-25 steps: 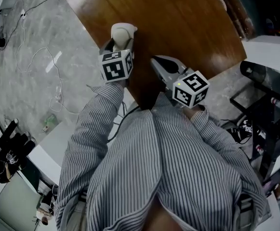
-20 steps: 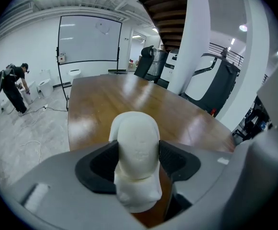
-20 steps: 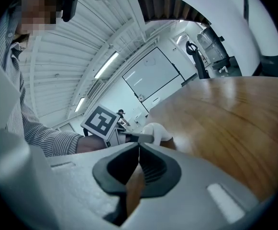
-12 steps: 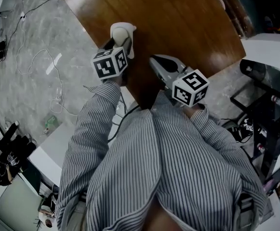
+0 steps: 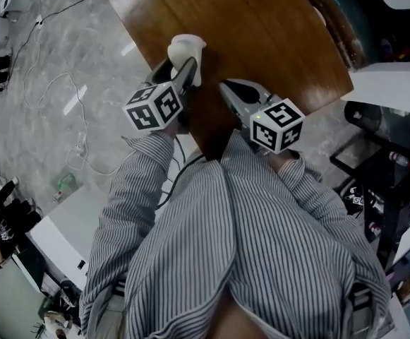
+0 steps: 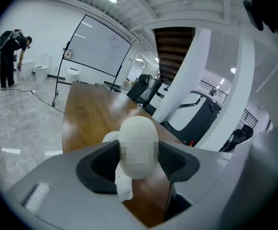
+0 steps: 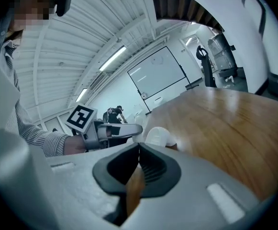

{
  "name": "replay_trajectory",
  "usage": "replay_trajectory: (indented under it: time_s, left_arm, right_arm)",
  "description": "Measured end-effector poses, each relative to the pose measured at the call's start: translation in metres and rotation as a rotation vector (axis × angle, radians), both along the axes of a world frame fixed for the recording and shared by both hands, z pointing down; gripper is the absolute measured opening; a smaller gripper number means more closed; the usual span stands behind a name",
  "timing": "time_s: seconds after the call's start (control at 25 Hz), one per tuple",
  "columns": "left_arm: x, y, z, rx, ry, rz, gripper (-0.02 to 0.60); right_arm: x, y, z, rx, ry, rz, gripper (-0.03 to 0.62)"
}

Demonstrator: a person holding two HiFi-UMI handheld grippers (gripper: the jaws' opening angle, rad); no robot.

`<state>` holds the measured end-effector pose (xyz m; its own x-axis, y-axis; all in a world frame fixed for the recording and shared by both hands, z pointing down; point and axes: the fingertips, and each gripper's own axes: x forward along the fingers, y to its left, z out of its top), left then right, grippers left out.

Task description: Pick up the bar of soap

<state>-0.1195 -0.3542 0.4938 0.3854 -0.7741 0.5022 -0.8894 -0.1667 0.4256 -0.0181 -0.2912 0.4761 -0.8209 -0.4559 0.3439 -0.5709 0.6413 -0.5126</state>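
The left gripper has just been closing its 2 jaws and now squeezes the bar of soap, long side upright. The right gripper, nearby, is closed on nothing.

Table: we note a glossy brown wooden top, its rounded near end by the person.
Floor: grey marbled, left of the table.
On floor: a white cable loops there; small greenish object nearer.

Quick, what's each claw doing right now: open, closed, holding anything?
Left claw: just been closing, clamped on the bar of soap.
Right claw: closed, holding nothing.
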Motion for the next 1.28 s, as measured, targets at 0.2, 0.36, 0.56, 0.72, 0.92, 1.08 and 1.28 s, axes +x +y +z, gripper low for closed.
replay_trajectory:
  time_s: [0.2, 0.36, 0.56, 0.72, 0.92, 1.08, 1.28]
  left_arm:
    - [-0.003, 0.026, -0.035, 0.086, 0.05, -0.004, 0.259]
    - [0.0, 0.05, -0.051, 0.136, 0.064, 0.014, 0.259]
    - [0.0, 0.083, -0.062, 0.185, 0.09, 0.031, 0.259]
    - [0.003, 0.106, -0.067, 0.229, 0.106, 0.018, 0.259]
    - [0.001, 0.121, -0.069, 0.253, 0.127, 0.0, 0.259]
    - [0.001, 0.122, -0.074, 0.272, 0.131, -0.003, 0.259]
    - [0.001, 0.119, -0.075, 0.277, 0.135, -0.004, 0.259]
  right_arm:
    - [-0.013, 0.006, -0.017, 0.045, 0.044, -0.021, 0.003]
    - [-0.022, 0.012, -0.029, 0.081, 0.054, -0.033, 0.003]
    - [-0.033, 0.026, -0.038, 0.109, 0.061, -0.032, 0.003]
    - [-0.034, 0.033, -0.045, 0.125, 0.057, -0.019, 0.003]
    - [-0.026, 0.043, -0.047, 0.145, 0.052, 0.014, 0.003]
    - [-0.022, 0.047, -0.048, 0.159, 0.064, 0.014, 0.003]
    - [-0.024, 0.051, -0.049, 0.178, 0.075, -0.006, 0.003]
